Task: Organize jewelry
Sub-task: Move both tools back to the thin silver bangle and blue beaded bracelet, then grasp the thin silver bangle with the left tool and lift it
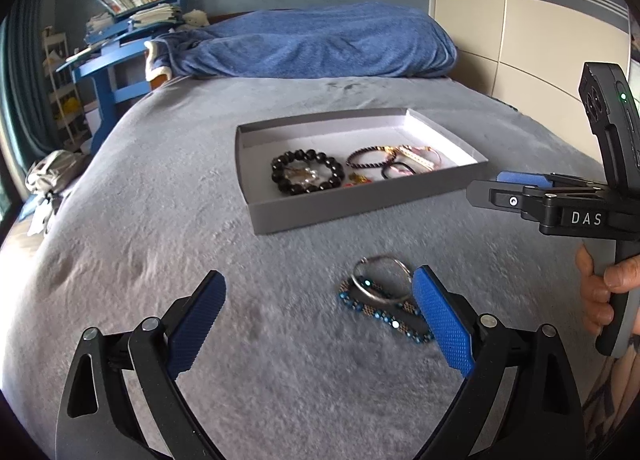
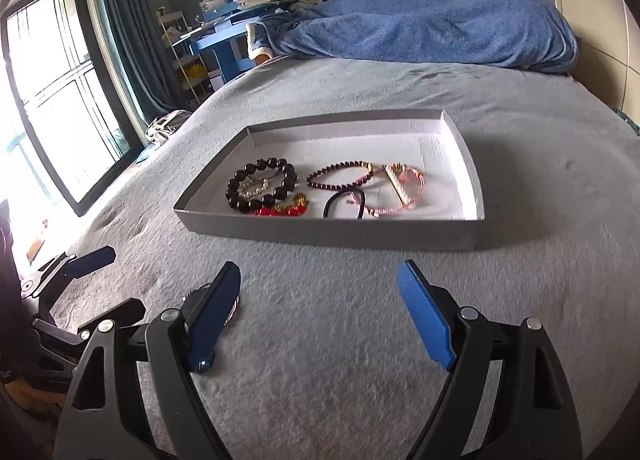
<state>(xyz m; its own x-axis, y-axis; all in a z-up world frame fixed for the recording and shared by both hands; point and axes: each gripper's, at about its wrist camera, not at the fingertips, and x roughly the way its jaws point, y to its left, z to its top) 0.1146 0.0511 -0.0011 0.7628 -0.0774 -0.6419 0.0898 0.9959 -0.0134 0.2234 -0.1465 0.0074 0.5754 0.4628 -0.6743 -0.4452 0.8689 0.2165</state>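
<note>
On right hand-held gripper (image 1: pixel 486 184) body: white lettering "DAS".

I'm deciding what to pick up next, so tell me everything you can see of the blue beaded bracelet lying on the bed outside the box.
The blue beaded bracelet is a flat woven band of small gold-toned beads edged with shiny blue ones. It lies flattened into a long loop on the grey blanket, nearer than the grey box. A plain silver bangle rests across its far end. The open left gripper hovers around it; the right-hand finger hides its near end.
</note>
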